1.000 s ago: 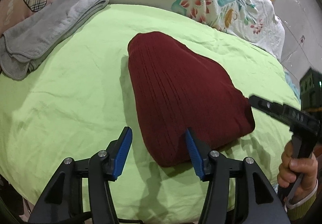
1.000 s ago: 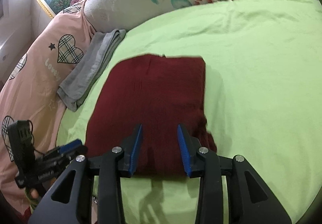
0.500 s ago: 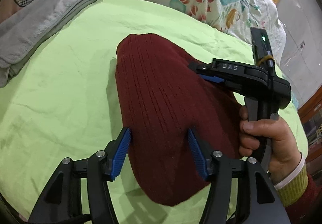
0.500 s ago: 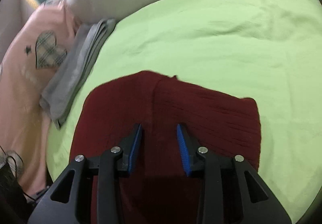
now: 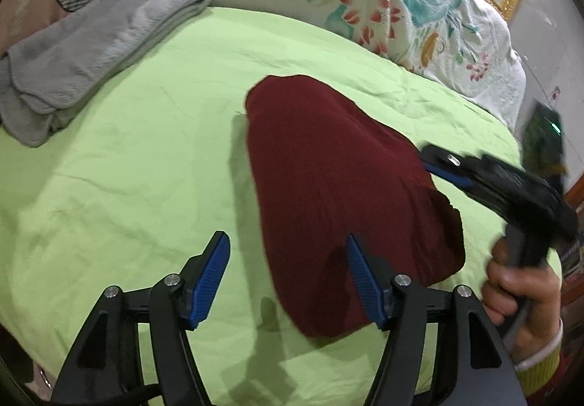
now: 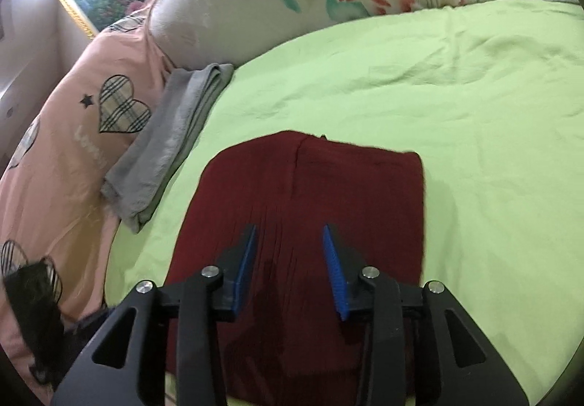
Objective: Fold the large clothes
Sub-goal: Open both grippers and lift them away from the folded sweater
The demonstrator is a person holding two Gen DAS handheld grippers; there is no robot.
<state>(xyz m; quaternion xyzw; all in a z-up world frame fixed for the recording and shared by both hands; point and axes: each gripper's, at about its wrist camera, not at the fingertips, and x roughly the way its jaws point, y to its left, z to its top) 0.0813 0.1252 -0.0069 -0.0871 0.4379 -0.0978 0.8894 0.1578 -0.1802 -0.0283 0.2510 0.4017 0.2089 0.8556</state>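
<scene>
A folded ribbed maroon knit (image 5: pixel 339 194) is laid on the lime sheet (image 5: pixel 146 158); both grippers' jaws are opening, nothing clamped.

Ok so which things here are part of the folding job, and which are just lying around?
Part of the job:
maroon sweater
left gripper, jaws opening, empty
right gripper, jaws opening, empty

Lying about:
grey folded garment
floral pillow
pink heart pillow

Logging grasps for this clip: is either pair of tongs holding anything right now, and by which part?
Nothing is held. Both the left tongs and right tongs are opening, empty, above the folded maroon garment, which lies flat on the green sheet.
</scene>
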